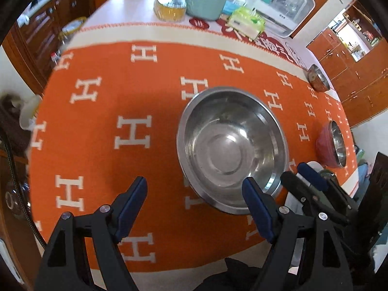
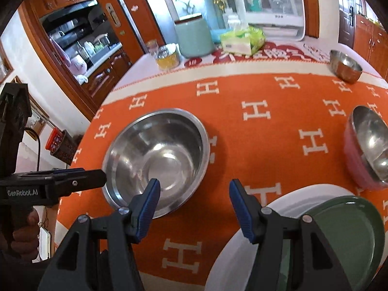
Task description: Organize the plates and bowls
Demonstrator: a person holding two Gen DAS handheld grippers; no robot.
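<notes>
A: Where is the big bowl (image 1: pixel 232 148), and how are the claws held?

B: It is set on the desk (image 1: pixel 97 121), beside the plates (image 2: pixel 339 230). The left claw (image 1: pixel 194 208) is spread wide and empty; the right claw (image 2: pixel 194 206) is released too.

A: How should it be taken?

B: Thin steel is judged light, stiff, slippery. The rim should be pinched.

Bright daylight — glare streaks the steel bowl (image 1: pixel 232 145); a soft shadow falls on the orange cloth (image 1: pixel 97 121). Fisheye bending and dark corners frame both views — edges smear with blur.
</notes>
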